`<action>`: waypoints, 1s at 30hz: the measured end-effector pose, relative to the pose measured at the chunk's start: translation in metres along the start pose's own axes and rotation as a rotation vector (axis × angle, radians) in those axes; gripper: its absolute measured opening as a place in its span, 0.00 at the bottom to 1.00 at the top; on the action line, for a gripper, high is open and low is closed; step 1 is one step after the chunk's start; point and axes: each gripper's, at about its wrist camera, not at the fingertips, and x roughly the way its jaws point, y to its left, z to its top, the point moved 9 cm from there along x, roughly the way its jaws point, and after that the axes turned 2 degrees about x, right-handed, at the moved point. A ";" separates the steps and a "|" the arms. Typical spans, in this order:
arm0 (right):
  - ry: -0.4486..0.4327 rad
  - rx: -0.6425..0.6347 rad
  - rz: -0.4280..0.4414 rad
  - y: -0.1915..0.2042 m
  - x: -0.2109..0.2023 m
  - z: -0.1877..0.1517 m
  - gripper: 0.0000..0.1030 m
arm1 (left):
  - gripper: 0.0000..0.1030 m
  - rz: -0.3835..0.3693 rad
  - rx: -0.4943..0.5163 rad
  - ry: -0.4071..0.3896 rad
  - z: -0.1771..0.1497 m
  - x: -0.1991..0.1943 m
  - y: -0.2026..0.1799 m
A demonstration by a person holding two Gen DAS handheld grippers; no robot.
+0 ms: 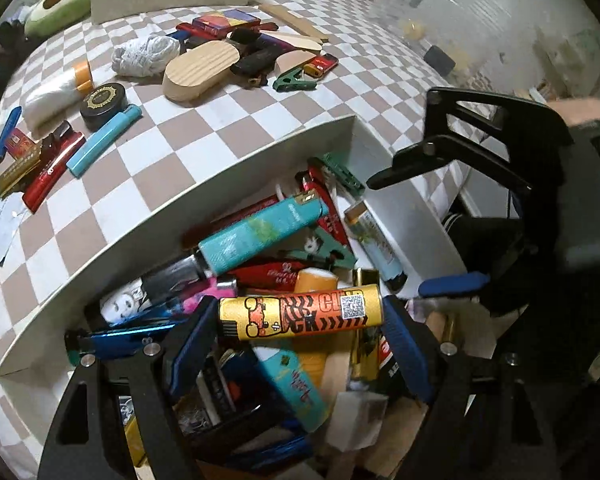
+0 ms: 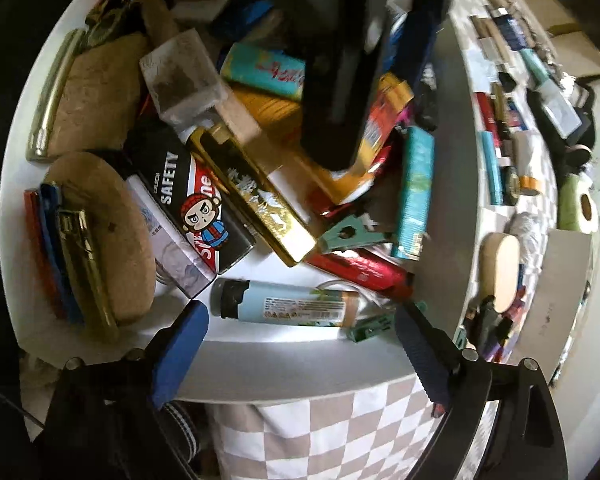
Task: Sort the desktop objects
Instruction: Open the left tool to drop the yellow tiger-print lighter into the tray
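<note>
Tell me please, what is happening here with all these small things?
A person is sorting desk clutter with two handheld grippers. The left gripper is shut on a yellow-orange printed lighter, held over a white cardboard box already full of lighters, clips and wooden pieces. The right gripper is open and holds nothing, at the box's near wall. More lighters and an oval wooden block wait on the checkered tablecloth.

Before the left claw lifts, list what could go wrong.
1. The left claw pinches the yellow lighter only by its ends, so it may twist free.
2. The right claw hangs open above the box, near the left claw's likely path.
3. Loose lighters crowd underneath and may snag.
</note>
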 end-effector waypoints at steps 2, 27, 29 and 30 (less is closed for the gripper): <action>-0.023 0.023 -0.014 -0.006 -0.008 0.000 0.91 | 0.79 -0.003 -0.007 -0.003 0.003 0.000 -0.001; -0.141 0.175 -0.027 0.001 -0.008 0.011 0.92 | 0.79 -0.015 -0.219 0.054 0.027 0.025 0.000; -0.147 0.187 -0.025 0.000 -0.008 0.012 0.92 | 0.79 -0.014 -0.234 0.053 0.028 0.026 0.000; -0.151 0.191 -0.023 -0.001 -0.008 0.013 0.92 | 0.80 -0.014 -0.241 0.053 0.029 0.026 0.000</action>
